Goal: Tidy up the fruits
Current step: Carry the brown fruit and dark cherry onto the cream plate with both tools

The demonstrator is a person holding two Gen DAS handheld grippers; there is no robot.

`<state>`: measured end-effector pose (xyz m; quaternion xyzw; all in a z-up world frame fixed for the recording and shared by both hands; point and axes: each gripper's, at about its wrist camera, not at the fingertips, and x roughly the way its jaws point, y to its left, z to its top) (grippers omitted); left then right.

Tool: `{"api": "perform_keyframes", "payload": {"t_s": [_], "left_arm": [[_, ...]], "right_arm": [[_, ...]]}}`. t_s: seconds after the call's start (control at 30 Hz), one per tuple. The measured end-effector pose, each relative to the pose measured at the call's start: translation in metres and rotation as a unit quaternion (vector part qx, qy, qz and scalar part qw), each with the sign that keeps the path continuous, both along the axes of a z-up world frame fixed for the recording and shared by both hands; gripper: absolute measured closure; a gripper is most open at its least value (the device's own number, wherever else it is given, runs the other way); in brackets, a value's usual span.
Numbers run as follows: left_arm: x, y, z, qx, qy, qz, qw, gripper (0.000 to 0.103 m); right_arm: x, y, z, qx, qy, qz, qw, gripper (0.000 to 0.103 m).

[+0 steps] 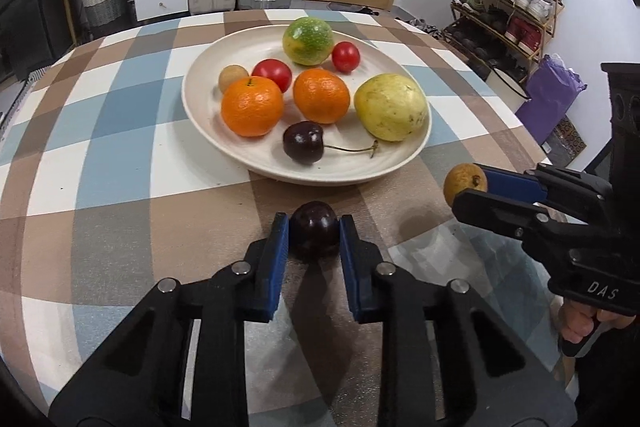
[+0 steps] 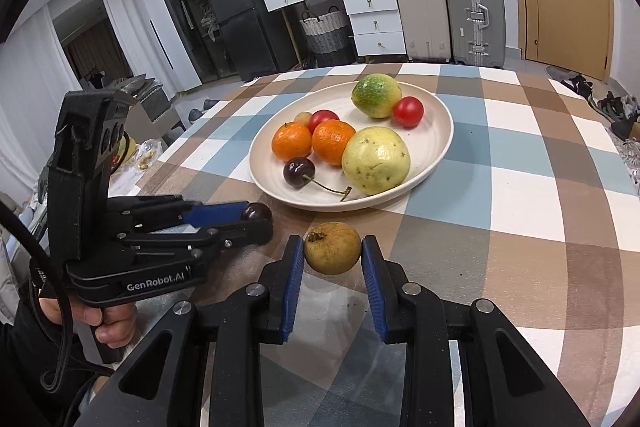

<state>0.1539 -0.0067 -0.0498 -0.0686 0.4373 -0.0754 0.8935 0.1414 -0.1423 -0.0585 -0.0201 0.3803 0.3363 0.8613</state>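
gripping dark cherry (image 1: 314, 229): left hand-held gripper (image 1: 314, 233); right hand-held gripper (image 2: 333, 251) apparently clamps brown fruit (image 2: 332, 247).

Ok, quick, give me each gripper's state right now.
Left gripper: shut on the dark cherry, short of the plate.
Right gripper: shut on the small brown fruit, also short of the plate.

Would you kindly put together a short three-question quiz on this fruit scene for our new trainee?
1. True or false: the left gripper is shut on a dark cherry.
2. How many oranges lie on the plate?
3. The right gripper holds: A) a tomato, B) a small brown fruit, C) nothing.

Key: 1 true; 2 two, one beside the other; 3 B.
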Motion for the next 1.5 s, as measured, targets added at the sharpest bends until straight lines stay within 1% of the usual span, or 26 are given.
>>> {"api": "perform_keyframes", "payload": {"t_s": [0.13, 0.33, 0.57, 0.77, 1.03, 1.23, 1.5], "left_arm": [[-0.004, 0.001, 0.003, -0.006, -0.007, -0.001, 1.0000, 0.081], [-0.008, 0.002, 0.010, -0.001, -0.016, -0.001, 0.9999, 0.081], [-0.014, 0.004, 0.028, 0.003, -0.036, 0.000, 0.9993, 0.081], [-0.015, 0.010, 0.044, 0.005, -0.055, 0.003, 0.9985, 0.081], [-0.008, 0.019, 0.060, 0.006, -0.072, 0.013, 0.9973, 0.081], [0.002, 0.020, 0.069, 0.009, -0.082, 0.016, 0.9965, 0.081], [0.017, 0.019, 0.071, 0.013, -0.085, 0.014, 0.9962, 0.081]], "right_arm": [[0.000, -0.002, 0.000, -0.001, -0.001, -0.001, 1.000, 0.073], [-0.001, -0.003, 0.002, 0.001, -0.005, -0.003, 1.000, 0.073], [0.000, -0.005, 0.012, 0.004, -0.015, -0.005, 1.000, 0.073], [0.004, -0.008, 0.026, 0.004, -0.030, -0.010, 0.999, 0.073], [0.013, -0.012, 0.041, 0.006, -0.048, -0.019, 0.999, 0.073], [0.022, -0.010, 0.048, 0.009, -0.051, -0.022, 0.998, 0.073], [0.040, -0.007, 0.050, 0.012, -0.048, -0.027, 0.998, 0.073]]}}
